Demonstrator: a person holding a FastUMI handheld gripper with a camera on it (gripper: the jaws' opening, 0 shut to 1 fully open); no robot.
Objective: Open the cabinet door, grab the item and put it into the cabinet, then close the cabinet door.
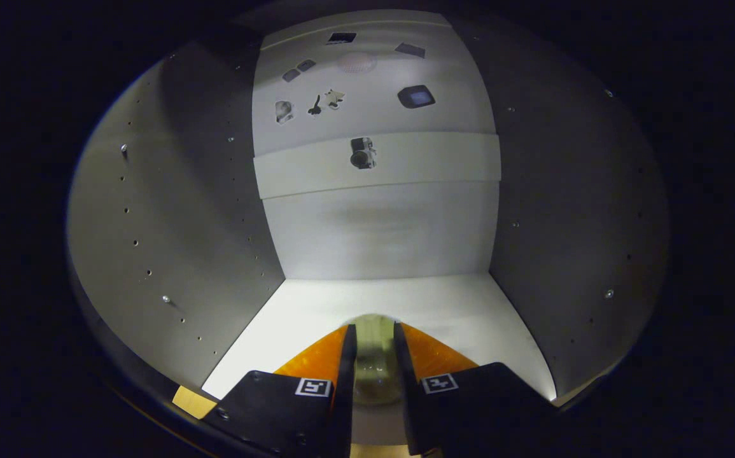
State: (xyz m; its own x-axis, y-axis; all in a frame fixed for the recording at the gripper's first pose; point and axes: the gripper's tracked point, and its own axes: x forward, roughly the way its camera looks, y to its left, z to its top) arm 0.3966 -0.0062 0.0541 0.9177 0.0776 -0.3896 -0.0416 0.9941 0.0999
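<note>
I am looking into the open cabinet, whose white floor [456, 305] runs ahead to the white back wall [380, 235]. My gripper [373, 327] reaches in over the front of that floor. Its two orange-and-black fingers [322, 356] are close together on a pale, translucent rounded item [373, 366]. Both fingers press its sides. The item sits low over the floor, and I cannot tell whether it touches. Its top pokes just past the fingertips, and the fingers hide its flanks.
Grey side walls, left [170, 222] and right [571, 222], each with rows of small holes, close in the space. A white cross rail [443, 162] with a metal fitting [362, 153] spans the back wall. A wooden front edge [193, 401] shows by the left finger.
</note>
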